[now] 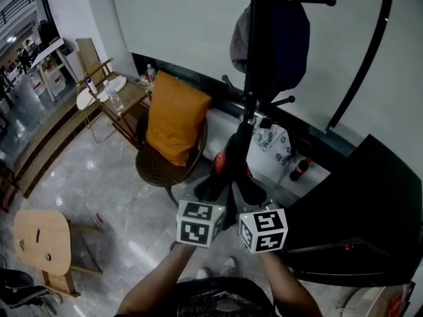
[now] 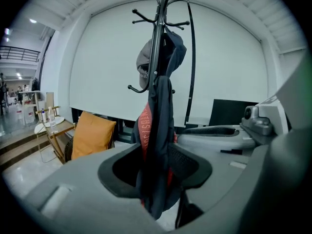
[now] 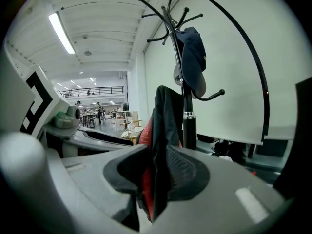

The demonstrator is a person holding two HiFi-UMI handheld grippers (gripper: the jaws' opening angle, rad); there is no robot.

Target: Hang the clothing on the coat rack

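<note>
A dark garment with a red lining (image 1: 235, 167) hangs bunched in front of the black coat rack (image 1: 255, 51). Both grippers are shut on it, side by side. In the head view my left gripper (image 1: 213, 193) grips its left side and my right gripper (image 1: 250, 195) its right side. The left gripper view shows the garment (image 2: 159, 126) pinched in my left gripper (image 2: 157, 177), its upper part against the coat rack (image 2: 157, 38). The right gripper view shows the garment (image 3: 164, 123) clamped in my right gripper (image 3: 155, 182). A dark cap (image 1: 272, 38) hangs on an upper hook.
A round chair with an orange cushion (image 1: 173, 117) stands left of the rack. Further left are a side table with bottles (image 1: 114, 92) and a small wooden table (image 1: 42, 240). A black arc lamp (image 1: 370, 51) and a dark desk (image 1: 373, 203) lie to the right.
</note>
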